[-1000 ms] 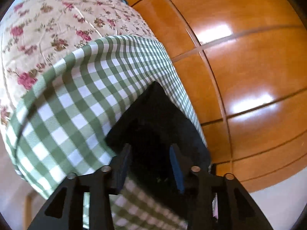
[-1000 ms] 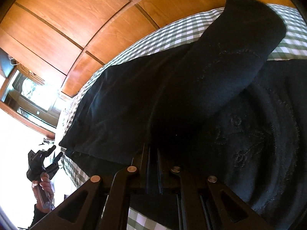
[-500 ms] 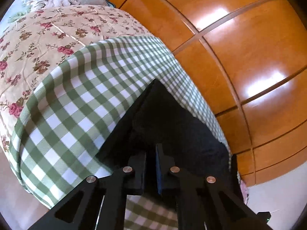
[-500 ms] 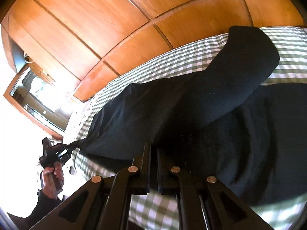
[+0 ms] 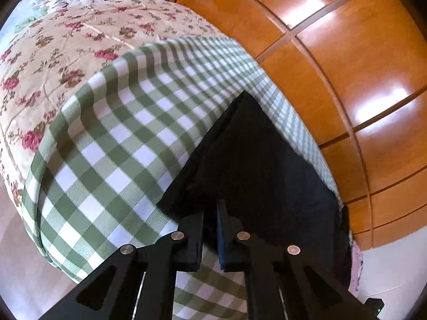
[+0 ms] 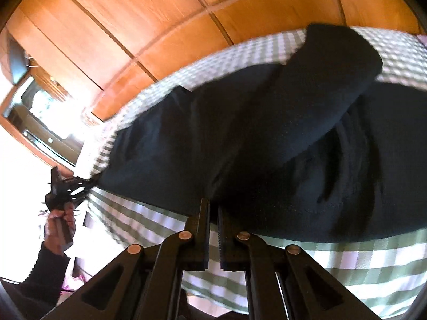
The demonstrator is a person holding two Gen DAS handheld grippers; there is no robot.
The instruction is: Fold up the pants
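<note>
Across the green checked cloth the black pants lie spread, one leg folded toward the upper right. Both the right gripper and left gripper pinch their near edge. Only the left view shows a floral quilt; the right shows a hand at lower left.
</note>
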